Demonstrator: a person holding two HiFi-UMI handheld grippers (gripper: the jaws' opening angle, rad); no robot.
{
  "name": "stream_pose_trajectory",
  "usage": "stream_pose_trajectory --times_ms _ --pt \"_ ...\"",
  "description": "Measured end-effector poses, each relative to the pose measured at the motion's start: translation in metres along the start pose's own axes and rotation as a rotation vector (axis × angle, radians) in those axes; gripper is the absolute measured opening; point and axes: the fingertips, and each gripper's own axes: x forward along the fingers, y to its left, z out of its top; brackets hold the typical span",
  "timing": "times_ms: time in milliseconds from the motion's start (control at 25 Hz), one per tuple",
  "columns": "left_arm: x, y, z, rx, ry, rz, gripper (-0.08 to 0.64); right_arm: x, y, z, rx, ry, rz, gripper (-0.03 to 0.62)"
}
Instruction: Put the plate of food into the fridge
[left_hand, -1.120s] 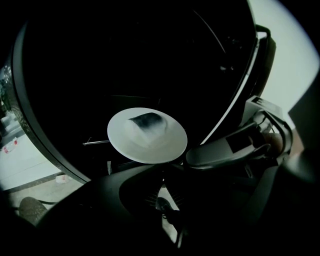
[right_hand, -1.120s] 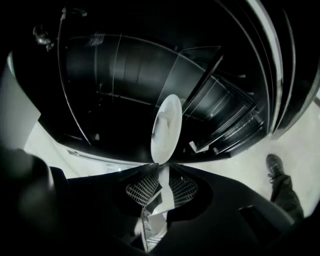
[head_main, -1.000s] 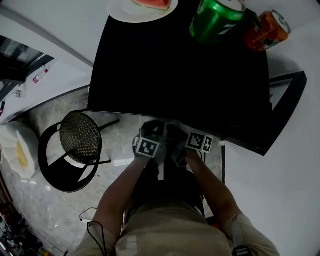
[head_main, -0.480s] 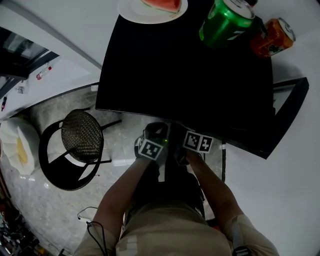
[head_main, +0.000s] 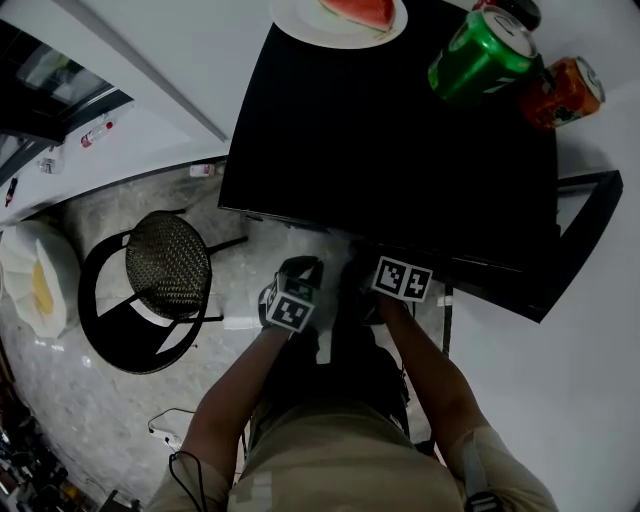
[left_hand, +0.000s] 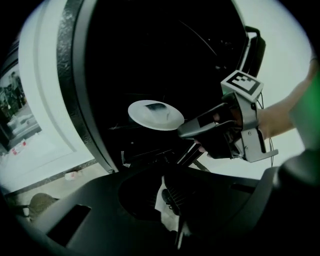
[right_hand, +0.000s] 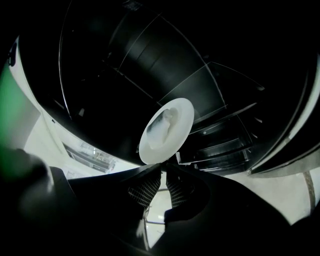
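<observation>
A white plate (right_hand: 167, 130) with pale food on it is gripped at its near rim by my right gripper (right_hand: 163, 170), which is shut on it. The plate sits just inside the dark open fridge, above the glass shelves (right_hand: 225, 145). The left gripper view shows the same plate (left_hand: 155, 114) held level at the tips of the right gripper (left_hand: 187, 131). My left gripper (left_hand: 167, 192) hangs lower and to the left, shut on nothing. From the head view both grippers, left (head_main: 295, 285) and right (head_main: 400, 280), are at the fridge's front edge; the held plate is hidden under the fridge top (head_main: 390, 140).
On the fridge top stand a plate of watermelon (head_main: 340, 15), a green can (head_main: 482, 55) and an orange can (head_main: 560, 92). The open fridge door (head_main: 585, 215) juts out on the right. A black mesh stool (head_main: 165, 265) stands on the floor at the left.
My left gripper has drawn slightly back and down from the fridge front. The right gripper stays at the fridge opening. The head camera has shifted, so the fridge top sits further right.
</observation>
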Motion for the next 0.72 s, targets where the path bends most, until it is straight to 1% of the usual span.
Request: stream_pose_trajectory --times_ms 240,400,720 --pt "-0.001 0.006 -0.009 -0.018 -0.009 0.018 0.015 0.007 0.003 0.005 -0.036 0.007 -0.016 0.043" --pt "-0.004 0.004 -0.006 -0.001 -0.022 0.017 0.015 0.011 0.003 0.012 -0.052 0.006 -0.022 0.043" --pt "-0.007 0.003 -0.013 0.006 -0.008 0.012 0.015 0.017 0.004 0.020 -0.075 0.001 -0.034 0.043"
